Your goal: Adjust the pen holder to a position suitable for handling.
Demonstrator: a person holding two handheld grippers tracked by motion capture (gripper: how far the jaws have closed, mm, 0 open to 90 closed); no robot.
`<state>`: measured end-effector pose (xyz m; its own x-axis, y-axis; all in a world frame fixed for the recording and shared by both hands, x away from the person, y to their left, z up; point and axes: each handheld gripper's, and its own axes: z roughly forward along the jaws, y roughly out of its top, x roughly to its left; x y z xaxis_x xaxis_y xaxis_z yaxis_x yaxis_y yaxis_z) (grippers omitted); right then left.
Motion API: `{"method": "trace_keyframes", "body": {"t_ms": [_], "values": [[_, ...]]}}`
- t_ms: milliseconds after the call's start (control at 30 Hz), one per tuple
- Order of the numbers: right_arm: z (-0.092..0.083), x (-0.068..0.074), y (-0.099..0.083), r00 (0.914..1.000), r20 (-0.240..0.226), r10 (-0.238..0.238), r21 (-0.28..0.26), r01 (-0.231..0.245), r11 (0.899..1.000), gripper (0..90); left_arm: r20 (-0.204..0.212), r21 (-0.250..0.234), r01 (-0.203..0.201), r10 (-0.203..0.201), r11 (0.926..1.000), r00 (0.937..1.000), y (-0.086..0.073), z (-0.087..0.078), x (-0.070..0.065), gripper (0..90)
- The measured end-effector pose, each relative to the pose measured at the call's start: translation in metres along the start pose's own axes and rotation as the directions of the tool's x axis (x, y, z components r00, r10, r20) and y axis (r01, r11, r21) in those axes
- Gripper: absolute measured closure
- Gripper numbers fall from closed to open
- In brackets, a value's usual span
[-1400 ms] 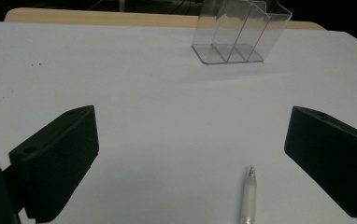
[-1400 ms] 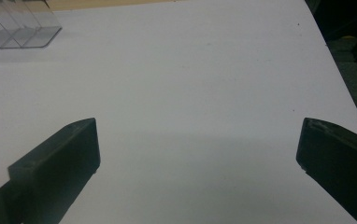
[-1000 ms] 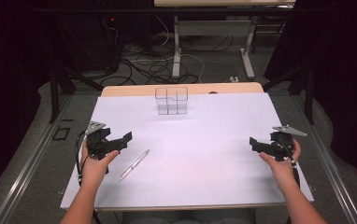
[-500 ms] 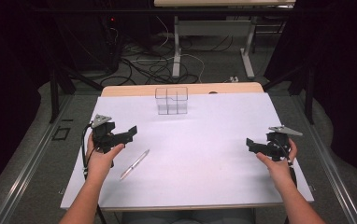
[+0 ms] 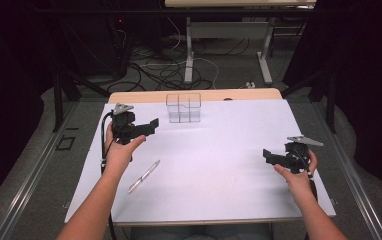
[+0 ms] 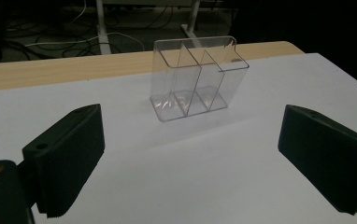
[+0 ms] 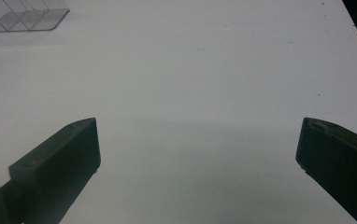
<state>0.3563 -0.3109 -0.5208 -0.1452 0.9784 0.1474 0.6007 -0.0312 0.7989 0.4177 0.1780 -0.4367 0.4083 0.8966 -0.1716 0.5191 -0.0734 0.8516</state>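
Note:
A clear plastic organiser point(image 5: 184, 107) with several upright compartments stands empty at the far middle of the white table top point(image 5: 219, 145). My left gripper point(image 5: 146, 129) is held above the table just left of it, jaws open and pointing at it. In the left gripper view the organiser point(image 6: 195, 79) sits straight ahead, beyond the open left gripper point(image 6: 190, 140). A silver pen point(image 5: 144, 176) lies on the table near my left forearm. My right gripper point(image 5: 271, 157) hovers open at the right side, and the right gripper point(image 7: 197, 135) has bare white table between its jaws.
A wooden strip point(image 5: 144, 96) runs along the table's far edge behind the organiser. Cables point(image 5: 169, 70) and desk legs point(image 5: 189, 50) lie on the floor beyond. A corner of the organiser point(image 7: 27, 16) shows at the top left of the right gripper view.
My left gripper has moved away from the person and to the right, toward the organiser. The right gripper has drifted slightly left and nearer. The pen has not moved.

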Motion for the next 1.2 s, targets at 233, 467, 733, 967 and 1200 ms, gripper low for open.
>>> {"method": "trace_keyframes", "body": {"t_ms": [233,467,733,967,1200], "values": [[0.0,0.0,-0.001,0.9999,-0.008,0.011,0.009,-0.011,1.0,0.0,-0.009,0.009,0.004,-0.004,1.0,0.9999,0.019,0.016,-0.008,9.9],[-0.001,-0.001,-0.001,1.0,-0.009,0.003,0.009,-0.003,1.0,0.0,-0.016,0.008,0.03,-0.03,0.9995,0.9994,0.036,0.029,-0.01,15.6],[-0.001,-0.001,-0.002,1.0,-0.005,0.006,0.01,-0.005,1.0,0.0,-0.035,0.002,0.046,-0.046,0.9989,0.9983,0.052,0.041,-0.008,18.1],[0.001,0.0,-0.002,0.9998,-0.01,0.015,0.016,-0.015,1.0,0.0,-0.067,0.0,0.063,-0.063,0.998,0.9958,0.067,0.056,-0.003,20.8],[-0.001,0.002,-0.002,0.9998,-0.014,0.014,0.014,-0.014,1.0,0.0,-0.087,0.009,0.069,-0.068,0.9976,0.9938,0.076,0.066,0.0,23.2]]}}
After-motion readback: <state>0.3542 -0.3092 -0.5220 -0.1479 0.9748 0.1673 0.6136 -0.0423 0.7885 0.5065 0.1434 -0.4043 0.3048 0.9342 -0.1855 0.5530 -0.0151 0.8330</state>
